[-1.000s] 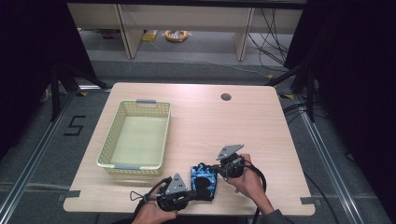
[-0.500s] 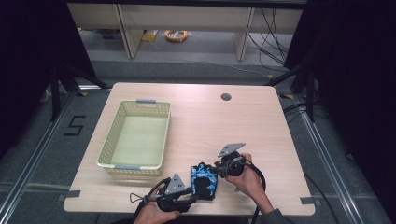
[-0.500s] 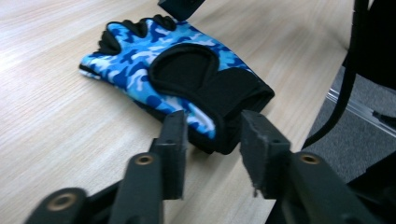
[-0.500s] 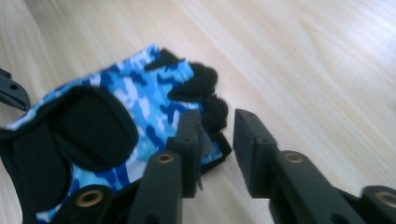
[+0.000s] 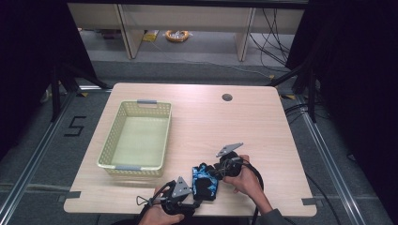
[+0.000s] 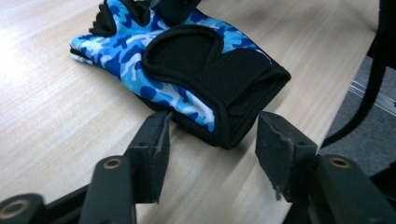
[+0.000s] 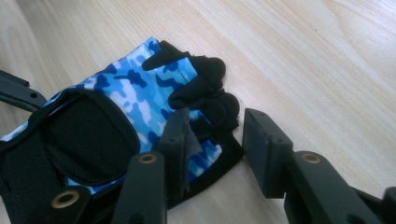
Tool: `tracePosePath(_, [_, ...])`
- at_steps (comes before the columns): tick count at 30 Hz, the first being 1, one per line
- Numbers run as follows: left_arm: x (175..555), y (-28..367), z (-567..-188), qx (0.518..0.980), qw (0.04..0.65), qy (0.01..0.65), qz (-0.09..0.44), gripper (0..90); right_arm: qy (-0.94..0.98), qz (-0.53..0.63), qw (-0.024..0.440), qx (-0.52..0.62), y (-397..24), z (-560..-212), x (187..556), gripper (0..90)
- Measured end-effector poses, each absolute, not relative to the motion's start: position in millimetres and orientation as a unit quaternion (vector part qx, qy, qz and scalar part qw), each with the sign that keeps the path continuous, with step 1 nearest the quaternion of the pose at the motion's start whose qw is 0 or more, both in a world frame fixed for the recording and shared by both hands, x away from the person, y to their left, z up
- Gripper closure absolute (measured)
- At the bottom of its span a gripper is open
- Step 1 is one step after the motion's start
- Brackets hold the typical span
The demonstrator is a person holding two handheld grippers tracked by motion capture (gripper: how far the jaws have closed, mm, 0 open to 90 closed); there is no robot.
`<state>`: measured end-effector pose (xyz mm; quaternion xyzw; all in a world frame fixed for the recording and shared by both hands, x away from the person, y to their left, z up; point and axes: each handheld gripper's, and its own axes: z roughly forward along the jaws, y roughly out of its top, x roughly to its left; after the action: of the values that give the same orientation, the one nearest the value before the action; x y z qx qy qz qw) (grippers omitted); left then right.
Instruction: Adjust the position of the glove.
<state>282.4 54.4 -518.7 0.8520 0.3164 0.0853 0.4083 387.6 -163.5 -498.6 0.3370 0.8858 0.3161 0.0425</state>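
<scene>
The table (image 5: 263, 122) is of light wood with a small round hole (image 5: 227, 97) near its far edge. A blue camouflage glove (image 5: 205, 182) lies flat on it, between the left claw (image 5: 195, 202) and the right claw (image 5: 213, 172). A pale yellow basket (image 5: 136, 139) stands well apart, beyond the left claw.

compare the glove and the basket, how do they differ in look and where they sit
The glove is soft, blue camouflage fabric with black patches; the basket is a stiff, pale yellow-green lattice with grey handles. The glove lies flat at the table's near edge between the left gripper and right gripper; the basket stands farther off to the left, apart from both. The glove looks much smaller than the basket. Both rest on the wooden table.
</scene>
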Motion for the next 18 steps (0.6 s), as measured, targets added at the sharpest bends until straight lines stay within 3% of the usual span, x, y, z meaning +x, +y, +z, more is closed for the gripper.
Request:
tracePosePath(8, [286, 55, -520, 0.856, 0.404, 0.299, 0.118, 69.6, 0.883, 0.326, 0.022, 0.338, -169, -501, 382, 77.8])
tracePosePath(18, [290, 59, -518, 0.861, 0.400, 0.289, 0.118, 76.6, 0.876, 0.348, 0.012, 0.334, -176, -503, 379, 81.8])
